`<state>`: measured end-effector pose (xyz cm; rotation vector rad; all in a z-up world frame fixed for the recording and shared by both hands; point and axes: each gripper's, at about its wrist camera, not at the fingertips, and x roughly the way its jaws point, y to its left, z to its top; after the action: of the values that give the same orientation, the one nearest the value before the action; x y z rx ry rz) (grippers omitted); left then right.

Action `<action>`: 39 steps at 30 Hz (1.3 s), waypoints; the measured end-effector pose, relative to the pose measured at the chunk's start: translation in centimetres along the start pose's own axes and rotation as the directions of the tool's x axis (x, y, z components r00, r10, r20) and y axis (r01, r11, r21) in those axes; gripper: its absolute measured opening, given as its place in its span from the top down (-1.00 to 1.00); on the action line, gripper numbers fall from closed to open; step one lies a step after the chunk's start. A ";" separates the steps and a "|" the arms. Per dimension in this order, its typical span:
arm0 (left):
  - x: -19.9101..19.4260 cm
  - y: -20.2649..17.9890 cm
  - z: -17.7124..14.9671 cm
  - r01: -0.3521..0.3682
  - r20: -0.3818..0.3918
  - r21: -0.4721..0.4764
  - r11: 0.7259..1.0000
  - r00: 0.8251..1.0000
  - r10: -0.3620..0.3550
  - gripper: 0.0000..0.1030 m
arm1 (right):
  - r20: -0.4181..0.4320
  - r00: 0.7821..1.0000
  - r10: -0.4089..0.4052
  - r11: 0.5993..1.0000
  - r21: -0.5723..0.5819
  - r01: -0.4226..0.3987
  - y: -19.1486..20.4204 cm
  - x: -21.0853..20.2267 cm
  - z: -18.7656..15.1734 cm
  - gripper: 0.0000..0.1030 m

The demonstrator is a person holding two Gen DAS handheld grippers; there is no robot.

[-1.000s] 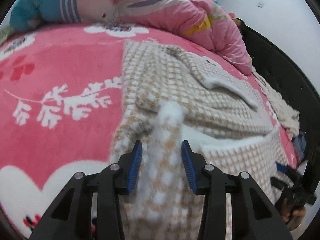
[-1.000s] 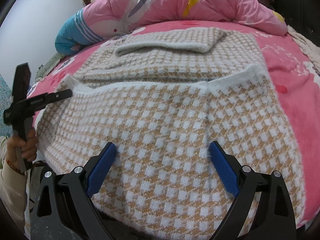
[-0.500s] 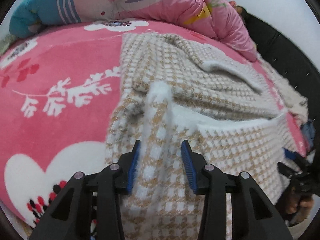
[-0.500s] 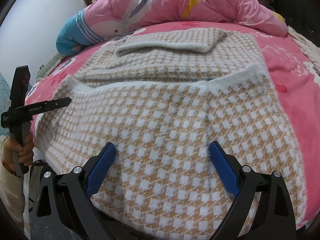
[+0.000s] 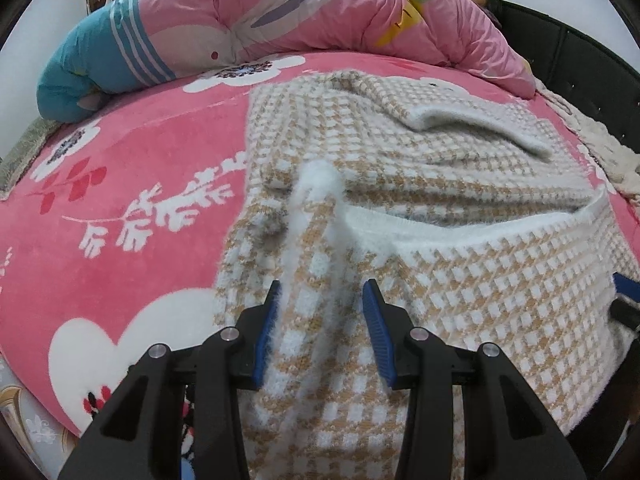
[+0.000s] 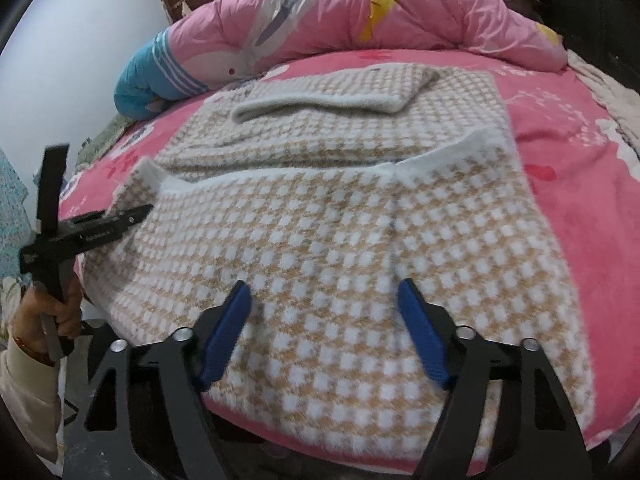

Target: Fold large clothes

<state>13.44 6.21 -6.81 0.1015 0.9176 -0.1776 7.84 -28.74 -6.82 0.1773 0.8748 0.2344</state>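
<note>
Just ahead of the parted right gripper point(image 6: 323, 334) lies the sweater point(image 6: 320, 220).

- I see the bed point(image 6: 568, 216), covered by a pink floral blanket point(image 5: 132, 160).
- Checked sweater point(image 6: 320, 232) lies folded on the blanket, near edge.
- Pink quilt point(image 6: 360, 12) bunched along far side.
</note>
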 end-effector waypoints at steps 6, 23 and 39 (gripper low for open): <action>0.0 -0.5 -0.1 -0.038 0.015 0.026 0.999 0.999 0.038 0.22 | 0.054 0.996 -0.066 0.996 0.058 0.062 -4.4 -2.7 0.6 -0.03; 0.0 -0.9 -0.3 -0.049 0.022 0.033 0.998 0.999 0.048 0.22 | 0.008 0.995 -0.101 0.992 0.082 0.100 -9.1 0.2 4.5 0.21; 0.0 -0.8 -0.3 -0.045 0.021 0.031 0.998 0.999 0.045 0.22 | -0.036 0.999 0.034 0.992 0.124 -0.029 -9.2 -1.7 3.1 0.40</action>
<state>13.05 5.47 -7.01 0.1492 0.8915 -0.1510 10.37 -38.17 -5.92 0.3026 0.9252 0.2142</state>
